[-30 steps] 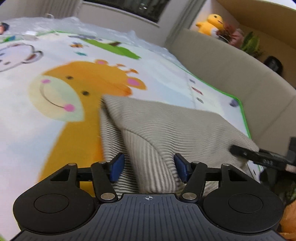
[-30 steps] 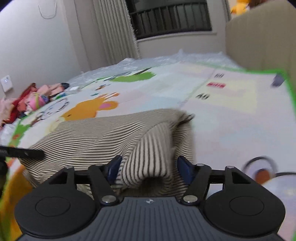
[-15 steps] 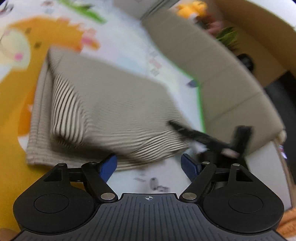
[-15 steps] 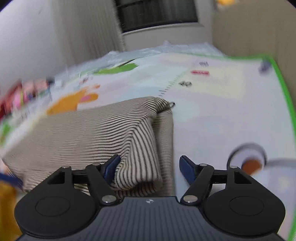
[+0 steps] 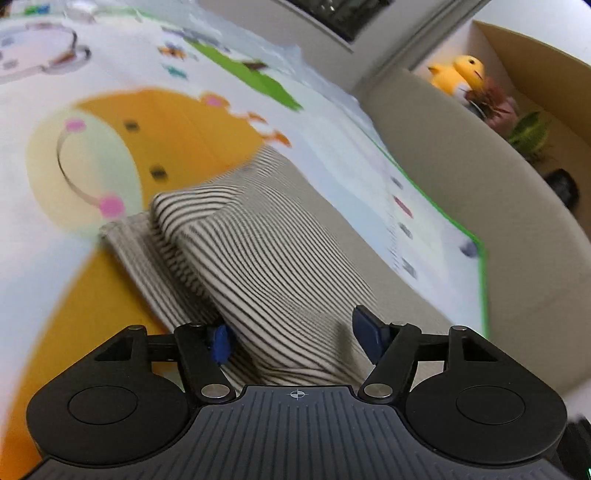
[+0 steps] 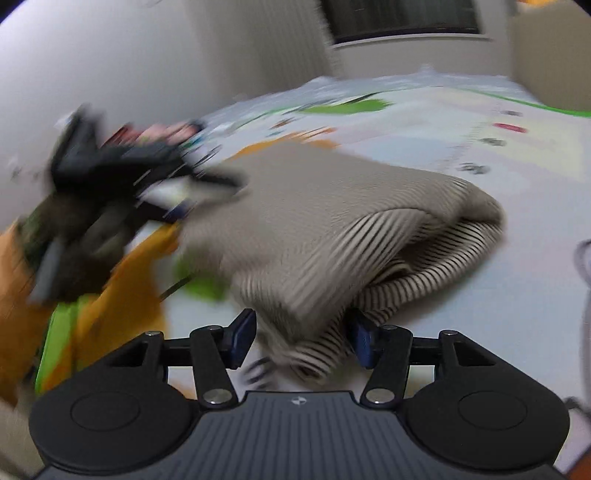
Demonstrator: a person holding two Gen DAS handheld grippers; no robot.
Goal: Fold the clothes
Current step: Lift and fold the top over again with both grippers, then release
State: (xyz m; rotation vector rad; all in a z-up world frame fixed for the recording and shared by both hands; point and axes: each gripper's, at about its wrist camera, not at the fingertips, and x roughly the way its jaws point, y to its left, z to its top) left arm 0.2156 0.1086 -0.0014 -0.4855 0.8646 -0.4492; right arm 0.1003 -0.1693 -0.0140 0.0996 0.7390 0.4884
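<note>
Two grippers sit at the near edge of a folded striped garment (image 5: 280,258) that lies on a cartoon play mat (image 5: 122,147). Nearest in the left wrist view, the left gripper (image 5: 295,336) has its blue fingers (image 5: 367,334) spread wide, one on each side of the garment's near end; cloth lies between them, but neither pad visibly presses it, so it grips nothing. In the right wrist view the right gripper (image 6: 301,341) is likewise wide open, its fingers (image 6: 242,338) flanking a rolled, striped corner of the garment (image 6: 332,236), with the right pad just beside or touching the cloth; blur keeps me from telling which. Beyond the grippers the garment forms a thick bundle of several layers, beige with dark stripes, its folded edges stacked on the side toward the orange giraffe face (image 5: 122,155) printed on the mat. Left of the garment in the right wrist view, the left gripper (image 6: 122,166) shows as a dark, smeared shape, its tip at the garment's far-left edge. Right of the garment in the left wrist view, past the mat's green border (image 5: 480,258), runs a beige padded wall (image 5: 480,177). Farthest off, above that wall, a yellow plush toy (image 5: 458,74) sits on a ledge, and a dark window (image 6: 402,18) lies beyond the mat.
</note>
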